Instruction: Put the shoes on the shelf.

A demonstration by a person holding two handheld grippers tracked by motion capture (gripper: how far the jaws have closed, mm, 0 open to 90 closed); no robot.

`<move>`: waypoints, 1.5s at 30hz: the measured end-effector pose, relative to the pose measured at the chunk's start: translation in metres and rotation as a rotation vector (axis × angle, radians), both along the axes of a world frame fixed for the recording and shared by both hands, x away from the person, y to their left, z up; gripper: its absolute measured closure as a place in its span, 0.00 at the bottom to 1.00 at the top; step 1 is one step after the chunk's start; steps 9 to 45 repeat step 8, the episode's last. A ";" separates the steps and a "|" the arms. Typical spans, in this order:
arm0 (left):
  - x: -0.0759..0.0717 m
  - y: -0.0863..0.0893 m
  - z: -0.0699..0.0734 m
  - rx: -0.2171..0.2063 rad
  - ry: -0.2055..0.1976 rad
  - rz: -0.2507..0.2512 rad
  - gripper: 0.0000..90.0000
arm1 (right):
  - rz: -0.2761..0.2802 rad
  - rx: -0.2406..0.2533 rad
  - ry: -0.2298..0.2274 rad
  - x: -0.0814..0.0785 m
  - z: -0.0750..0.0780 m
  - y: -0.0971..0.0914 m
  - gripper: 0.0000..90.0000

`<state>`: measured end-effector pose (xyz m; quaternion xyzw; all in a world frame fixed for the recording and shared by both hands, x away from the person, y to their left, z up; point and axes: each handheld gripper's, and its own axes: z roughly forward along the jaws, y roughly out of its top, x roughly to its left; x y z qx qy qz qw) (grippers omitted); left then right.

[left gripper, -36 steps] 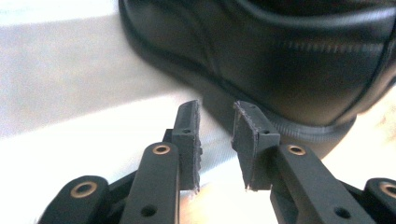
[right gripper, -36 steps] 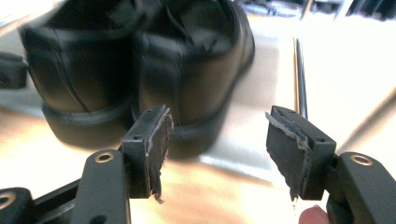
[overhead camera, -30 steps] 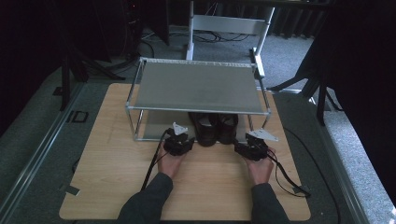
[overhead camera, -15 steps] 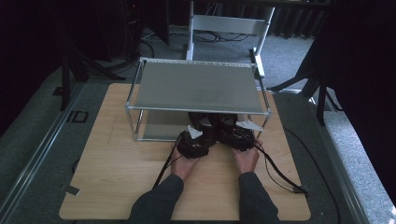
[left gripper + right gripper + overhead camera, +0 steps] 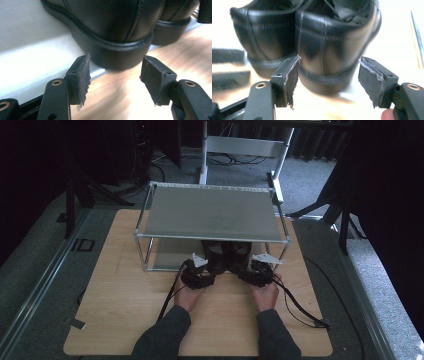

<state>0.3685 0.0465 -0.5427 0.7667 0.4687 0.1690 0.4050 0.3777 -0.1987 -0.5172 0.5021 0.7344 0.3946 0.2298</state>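
Note:
Two black leather shoes stand side by side, heels toward me, under the metal rack [image 5: 210, 212]: the left shoe [image 5: 217, 255] [image 5: 112, 25] and the right shoe [image 5: 240, 254] [image 5: 332, 37]. My left gripper [image 5: 206, 269] [image 5: 115, 75] sits just behind the left shoe's heel, open, pads clear of it. My right gripper [image 5: 246, 270] [image 5: 328, 77] is open behind the right shoe's heel, which stands just ahead of its pads. Both pairs of jaws have just been closing a little with nothing gripped between them.
The rack stands on a wooden table [image 5: 125, 295] and has a lower shelf [image 5: 170, 252] that bears the shoes at its front edge. Its corner posts [image 5: 146, 255] flank my hands. Cables [image 5: 295, 300] trail from the grippers across the wood.
Both grippers have come inward from wider apart to sit behind the shoes' heels. The shoes have stayed where they were.

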 end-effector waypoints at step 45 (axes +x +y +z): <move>-0.035 0.039 0.001 0.034 0.035 -0.011 0.47 | 0.044 -0.121 0.059 -0.029 -0.009 -0.050 0.37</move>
